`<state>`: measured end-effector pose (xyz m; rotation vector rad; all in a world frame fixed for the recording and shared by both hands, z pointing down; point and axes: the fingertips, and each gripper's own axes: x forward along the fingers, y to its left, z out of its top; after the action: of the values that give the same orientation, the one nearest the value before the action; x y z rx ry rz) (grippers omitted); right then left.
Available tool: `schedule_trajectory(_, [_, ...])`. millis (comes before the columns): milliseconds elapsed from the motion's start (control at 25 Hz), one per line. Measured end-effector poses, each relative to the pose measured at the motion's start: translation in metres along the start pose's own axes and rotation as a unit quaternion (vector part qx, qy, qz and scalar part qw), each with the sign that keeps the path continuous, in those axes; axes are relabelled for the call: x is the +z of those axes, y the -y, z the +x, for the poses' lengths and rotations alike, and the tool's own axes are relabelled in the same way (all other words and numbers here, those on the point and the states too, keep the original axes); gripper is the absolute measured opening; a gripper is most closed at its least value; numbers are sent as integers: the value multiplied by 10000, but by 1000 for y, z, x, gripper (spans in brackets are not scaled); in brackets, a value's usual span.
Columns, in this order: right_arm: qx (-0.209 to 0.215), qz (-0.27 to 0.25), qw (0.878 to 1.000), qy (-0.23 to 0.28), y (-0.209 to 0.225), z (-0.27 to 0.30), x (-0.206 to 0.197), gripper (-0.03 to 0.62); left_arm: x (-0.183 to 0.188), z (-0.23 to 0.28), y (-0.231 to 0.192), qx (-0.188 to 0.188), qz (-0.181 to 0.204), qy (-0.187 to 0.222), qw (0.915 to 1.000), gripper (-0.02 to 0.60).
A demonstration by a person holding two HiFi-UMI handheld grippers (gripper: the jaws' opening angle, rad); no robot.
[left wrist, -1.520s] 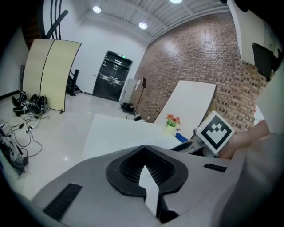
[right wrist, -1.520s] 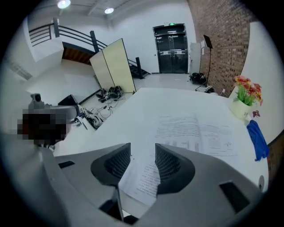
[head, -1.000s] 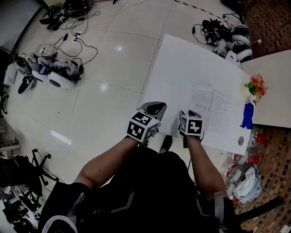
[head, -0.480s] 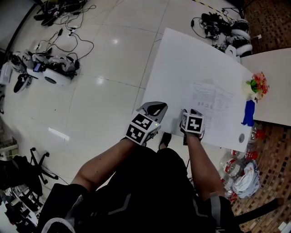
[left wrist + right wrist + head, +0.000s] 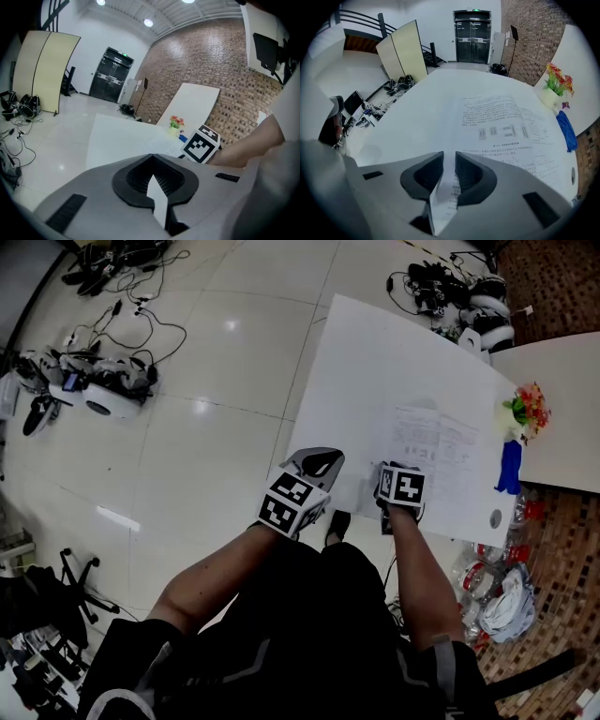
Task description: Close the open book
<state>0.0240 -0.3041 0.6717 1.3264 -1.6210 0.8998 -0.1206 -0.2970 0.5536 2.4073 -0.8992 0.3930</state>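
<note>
Book page [image 5: 506, 117] directly beneath right claw [image 5: 449, 158]

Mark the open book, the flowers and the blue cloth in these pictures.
open book [image 5: 433, 442]: head view, on the printed page.
flowers [image 5: 529, 406]: head view, on the blooms.
blue cloth [image 5: 509, 468]: head view, on its middle.

In the head view the right gripper [image 5: 397, 482] covers the 7 o'clock corner of the open book [image 5: 433, 448], and its marker cube hides its own jaws. Those jaws have just been closing with a page [image 5: 440, 201] between them; the page's lower end vanishes behind the gripper's body. The book's print is too small to read. At the book's 3 o'clock a blue thing [image 5: 508, 468] is too small to name. The neighbouring table [image 5: 572, 399] runs off the right edge.
</note>
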Motion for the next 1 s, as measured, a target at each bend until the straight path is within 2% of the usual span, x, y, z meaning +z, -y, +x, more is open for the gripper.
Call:
schedule_trajectory(120, [-41,54,10000,16,3,-2,-1,54,-2,0,1,16,-19,-7,10000,-2])
schedule_trajectory(400, [-92,186,9998,37,9,-10,0,20,0,0,5,5,-18,21,10000,-2])
schedule_trajectory(520, [99,414,9988,226,13,-25,7,20,3,1,5,21,-61,63,10000,-2])
schedule_trajectory(760, [187,481,9967,621,31,-61,14,20,13,16,20,-112,-79,102,9999,-2])
schedule_trajectory(1000, [139,803,9907,1093,79,-105,25,20,28,39,49,-330,98,87,9994,-2])
